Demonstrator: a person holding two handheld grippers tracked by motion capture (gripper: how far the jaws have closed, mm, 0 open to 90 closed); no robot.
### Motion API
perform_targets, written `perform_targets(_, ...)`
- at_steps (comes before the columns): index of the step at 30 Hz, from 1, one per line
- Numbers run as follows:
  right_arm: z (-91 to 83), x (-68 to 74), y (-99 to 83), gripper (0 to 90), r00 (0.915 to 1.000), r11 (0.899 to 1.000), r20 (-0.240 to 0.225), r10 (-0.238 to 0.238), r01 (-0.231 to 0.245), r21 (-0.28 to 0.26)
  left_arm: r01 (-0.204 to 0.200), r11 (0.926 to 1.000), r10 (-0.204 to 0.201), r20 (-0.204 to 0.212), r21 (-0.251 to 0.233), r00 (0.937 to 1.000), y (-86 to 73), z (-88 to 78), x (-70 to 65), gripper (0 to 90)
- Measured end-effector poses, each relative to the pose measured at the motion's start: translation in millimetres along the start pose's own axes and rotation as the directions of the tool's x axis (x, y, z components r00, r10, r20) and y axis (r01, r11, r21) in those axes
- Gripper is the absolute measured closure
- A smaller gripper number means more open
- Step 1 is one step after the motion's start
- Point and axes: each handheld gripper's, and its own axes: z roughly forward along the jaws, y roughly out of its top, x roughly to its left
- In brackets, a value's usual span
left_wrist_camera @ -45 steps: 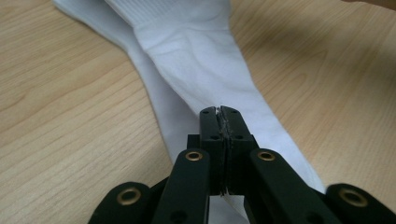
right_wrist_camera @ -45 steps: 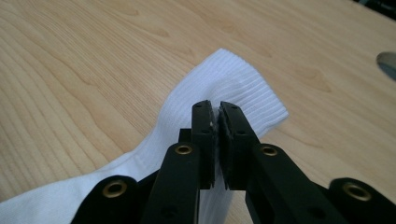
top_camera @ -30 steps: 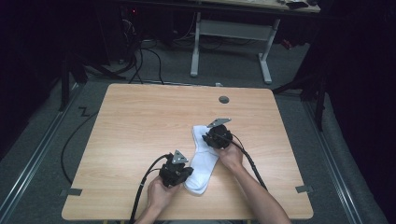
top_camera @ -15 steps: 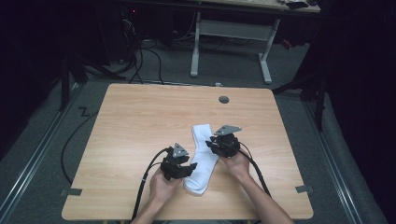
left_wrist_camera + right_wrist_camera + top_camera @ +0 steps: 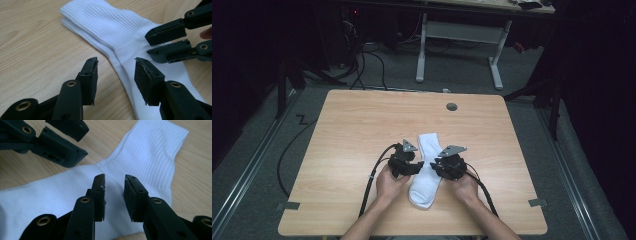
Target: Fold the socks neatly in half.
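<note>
**benchnoob:** Nearest the person, what's under the hands?

**sockfan:** White sock (image 5: 426, 170) flat on the wood surface (image 5: 352, 130), toe near, cuff far. Left gripper (image 5: 414, 167) has just let go, fingers (image 5: 90, 75) spread, empty. Right gripper (image 5: 438, 165) fingers (image 5: 100, 195) apart over the sock, gripping nothing.

A white sock (image 5: 426, 167) lies flat on the worktop (image 5: 352, 130), folded double, its ribbed cuff end pointing away. It sits between the left claw (image 5: 416, 167) and the right claw (image 5: 439, 167), directly below both claws' tips, unheld.
</note>
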Motion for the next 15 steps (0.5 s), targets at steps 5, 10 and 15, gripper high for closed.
perform_targets(5,6.0,-6.8,-3.7,70.4,0.9998,1.000,0.008,-0.020,0.020,0.014,-0.032,0.9985,0.032,-0.010,0.045,0.9994,-0.8,7.7,-4.2,53.7)
perform_targets(10,8.4,-14.5,-3.0,69.9,0.9981,0.998,0.031,-0.054,0.053,0.028,-0.074,0.9931,0.074,0.004,0.091,0.9973,-4.7,13.7,-14.3,56.5)
perform_targets(15,10.3,-20.8,-2.2,68.5,0.9970,0.997,0.035,-0.069,0.068,0.028,-0.093,0.9924,0.092,0.025,0.080,0.9955,-2.6,12.2,-22.7,57.6)
